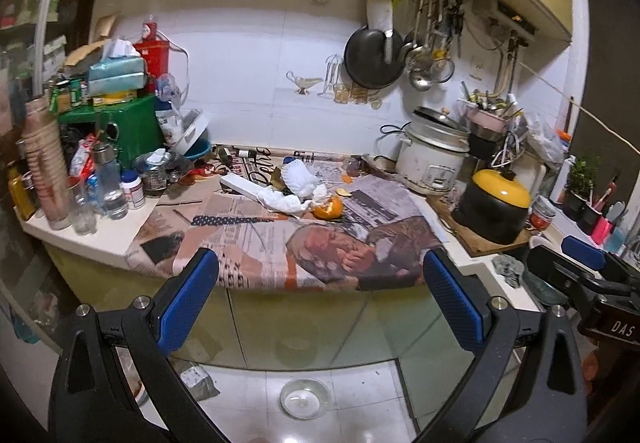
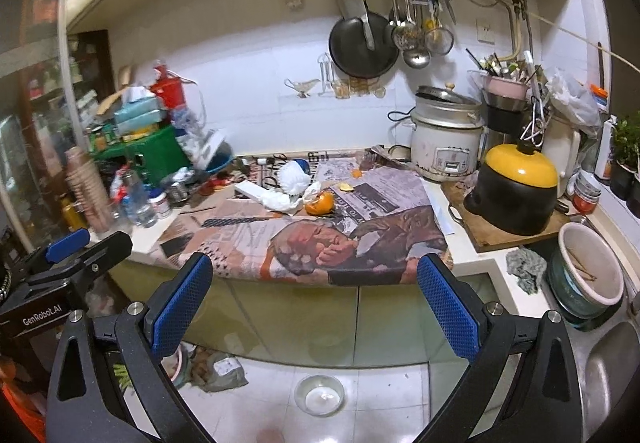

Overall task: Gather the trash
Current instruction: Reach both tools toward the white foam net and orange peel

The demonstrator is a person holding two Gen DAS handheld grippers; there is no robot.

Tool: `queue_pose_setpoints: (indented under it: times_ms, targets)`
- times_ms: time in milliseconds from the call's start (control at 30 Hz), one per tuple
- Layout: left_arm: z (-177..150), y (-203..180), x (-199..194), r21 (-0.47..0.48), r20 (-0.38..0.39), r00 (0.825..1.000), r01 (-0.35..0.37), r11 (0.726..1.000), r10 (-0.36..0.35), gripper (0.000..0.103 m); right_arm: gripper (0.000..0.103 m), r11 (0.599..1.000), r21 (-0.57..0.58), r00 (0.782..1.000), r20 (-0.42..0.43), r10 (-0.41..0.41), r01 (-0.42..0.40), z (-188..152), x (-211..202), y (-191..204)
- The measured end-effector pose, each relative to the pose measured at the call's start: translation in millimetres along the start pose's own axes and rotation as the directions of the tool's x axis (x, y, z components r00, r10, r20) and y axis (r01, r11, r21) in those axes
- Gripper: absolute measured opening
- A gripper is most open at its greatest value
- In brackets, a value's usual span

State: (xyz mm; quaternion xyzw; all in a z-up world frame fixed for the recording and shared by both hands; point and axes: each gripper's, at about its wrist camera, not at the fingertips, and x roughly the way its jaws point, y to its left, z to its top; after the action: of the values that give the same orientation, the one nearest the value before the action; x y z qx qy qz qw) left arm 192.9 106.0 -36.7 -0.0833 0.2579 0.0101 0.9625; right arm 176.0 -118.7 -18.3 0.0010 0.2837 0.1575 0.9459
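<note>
Left gripper (image 1: 320,303): fingers spread wide, nothing between them; held off the front edge of the table, above the floor.
Right gripper (image 2: 316,303): fingers equally wide apart and empty; held beside the left gripper, also short of the table.
Floor: a small clear glass bowl (image 2: 319,395) stands on the tiles below both grippers.
Table (image 1: 100,239): its centre is covered by spread newspaper (image 1: 320,251) that overhangs the front edge.
Trash location: mid-table on the newspaper, well apart from both grippers.
Orange peel (image 1: 329,207): a hollowed peel cup with loose peel scraps (image 1: 345,191) just beyond it. Judged light, limp and slightly slippery; take hold across the rim of the cup.
Crumpled tissue (image 1: 286,201): touches the peel on its left. Judged very light and soft; pinch the bulk, since it will compress.
Foam fruit net (image 1: 298,173): white, behind the tissue. Judged springy and light; close fully on it.
White flat strip (image 1: 244,185): lies left of the tissue; its material cannot be told.
Surroundings: bottles (image 1: 110,183) at left, rice cooker (image 1: 434,159) and a yellow-lidded pot (image 1: 494,205) at right.
Task status: judged not yet begun.
</note>
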Motion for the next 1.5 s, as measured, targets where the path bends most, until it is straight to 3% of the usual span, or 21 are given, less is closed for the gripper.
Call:
queue_pose_setpoints:
  times_ms: [167,400,500,633,800,933,1100,1200,1367,1500]
  targets:
    - [41,42,75,-0.009,-0.033,0.999,0.025,1.0,-0.025,0.103,0.102,0.998,0.02,0.998,-0.025,-0.051,0.051,25,55,13]
    - [68,72,178,0.019,-0.109,0.994,0.021,1.0,-0.019,0.102,0.102,0.986,0.073,0.986,-0.087,-0.141,0.148,46,133,20]
    - [71,76,219,0.019,-0.174,0.984,0.024,1.0,-0.02,0.09,0.102,0.981,0.098,0.978,-0.143,-0.154,0.169,52,171,12]
    - [75,80,273,-0.032,-0.254,0.966,0.028,0.999,-0.036,0.087,0.102,0.978,0.116,0.97,-0.192,-0.149,0.173,59,217,-4]
    - [82,78,328,-0.062,-0.296,0.955,-0.045,0.997,0.025,0.087,0.102,0.988,0.106,0.964,-0.253,-0.085,0.115,66,277,-29]
    - [91,72,376,-0.126,-0.354,0.934,-0.089,0.988,0.039,0.087,0.1,0.995,0.087,0.95,-0.311,-0.022,0.052,74,323,-46]
    - [105,67,433,-0.2,-0.378,0.925,-0.116,0.973,0.032,0.087,0.097,0.996,0.079,0.92,-0.386,0.069,-0.042,82,378,-58]
    - [108,63,469,-0.254,-0.405,0.914,-0.113,0.961,0.001,0.087,0.087,0.993,0.078,0.897,-0.429,0.112,-0.087,80,407,-61]
    - [106,66,511,-0.319,-0.446,0.895,-0.133,0.938,-0.025,0.087,0.077,0.978,0.134,0.837,-0.507,0.206,-0.16,70,449,-67]
    - [102,70,531,-0.337,-0.459,0.888,-0.177,0.925,0.002,0.075,0.069,0.97,0.17,0.801,-0.548,0.239,-0.173,61,474,-69]
